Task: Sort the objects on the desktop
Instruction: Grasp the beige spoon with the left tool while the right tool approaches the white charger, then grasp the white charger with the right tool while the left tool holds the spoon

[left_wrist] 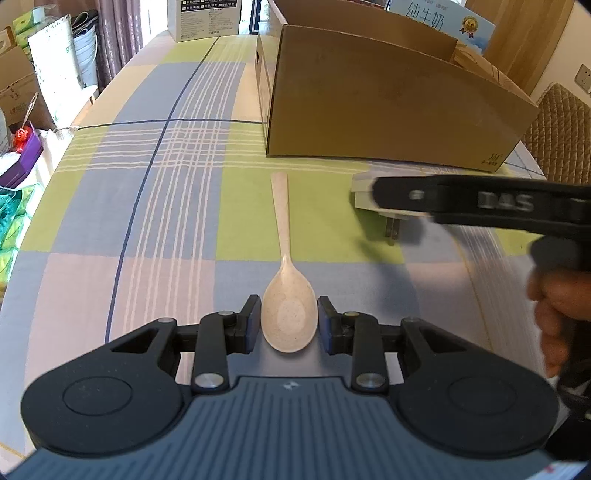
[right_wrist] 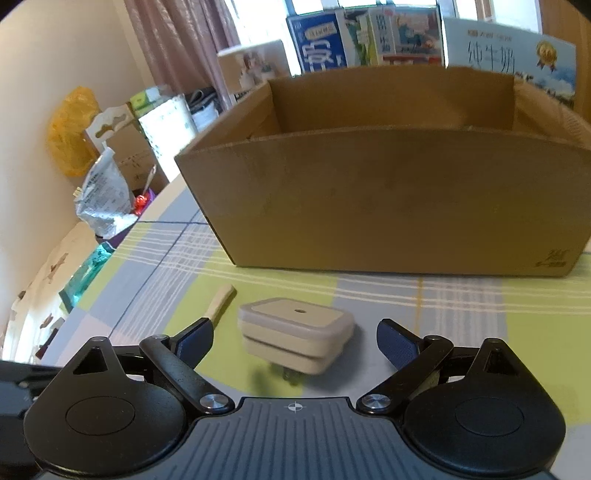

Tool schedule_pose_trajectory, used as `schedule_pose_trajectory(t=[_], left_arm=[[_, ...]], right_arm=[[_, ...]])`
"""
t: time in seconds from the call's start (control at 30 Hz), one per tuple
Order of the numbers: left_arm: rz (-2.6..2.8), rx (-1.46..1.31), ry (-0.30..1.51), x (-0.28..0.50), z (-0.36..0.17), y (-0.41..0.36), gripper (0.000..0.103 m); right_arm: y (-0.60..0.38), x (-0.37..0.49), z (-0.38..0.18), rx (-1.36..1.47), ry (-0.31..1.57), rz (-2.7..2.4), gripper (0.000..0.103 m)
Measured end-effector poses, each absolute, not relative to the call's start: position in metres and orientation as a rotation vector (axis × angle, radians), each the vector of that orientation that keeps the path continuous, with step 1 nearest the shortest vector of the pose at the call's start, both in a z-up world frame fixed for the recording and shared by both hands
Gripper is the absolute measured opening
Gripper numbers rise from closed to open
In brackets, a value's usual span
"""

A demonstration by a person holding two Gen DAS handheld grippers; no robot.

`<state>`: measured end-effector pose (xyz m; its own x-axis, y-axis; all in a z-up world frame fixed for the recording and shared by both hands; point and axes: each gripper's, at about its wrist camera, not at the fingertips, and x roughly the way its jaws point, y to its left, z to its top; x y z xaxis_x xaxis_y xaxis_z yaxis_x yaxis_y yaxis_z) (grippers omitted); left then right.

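A beige speckled spoon (left_wrist: 281, 221) lies on the checked tablecloth with its handle pointing away toward the cardboard box (left_wrist: 388, 103). My left gripper (left_wrist: 288, 321) is closed to the width of the spoon's bowl, a pad against each side. A white wall plug adapter (right_wrist: 295, 332) lies prongs down in front of the box (right_wrist: 388, 203), and my right gripper (right_wrist: 295, 341) stands wide open around it, its fingers apart from it. In the left wrist view the right gripper (left_wrist: 384, 195) comes in from the right and covers part of the adapter (left_wrist: 364, 199). The spoon's handle tip (right_wrist: 221, 301) shows left of the adapter.
The open brown box fills the far right of the table. A white carton (left_wrist: 207, 18) stands at the table's far end, with milk cartons (right_wrist: 509, 55) behind the box. Bags and boxes (left_wrist: 22, 92) crowd the floor past the left table edge. A hand (left_wrist: 554, 314) holds the right gripper.
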<state>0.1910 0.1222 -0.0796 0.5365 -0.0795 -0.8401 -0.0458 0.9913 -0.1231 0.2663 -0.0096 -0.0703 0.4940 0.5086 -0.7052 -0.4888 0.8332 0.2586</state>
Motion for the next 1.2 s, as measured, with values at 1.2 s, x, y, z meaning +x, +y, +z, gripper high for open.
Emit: schedule_pose_trajectory(t=[1.2], left_arm=[[-0.138, 0.001, 1.032, 0.186, -0.072, 0.078, 0.027]], right_arm=[[-0.099, 0.171, -0.072, -0.085, 0.811, 0.546, 0.065]])
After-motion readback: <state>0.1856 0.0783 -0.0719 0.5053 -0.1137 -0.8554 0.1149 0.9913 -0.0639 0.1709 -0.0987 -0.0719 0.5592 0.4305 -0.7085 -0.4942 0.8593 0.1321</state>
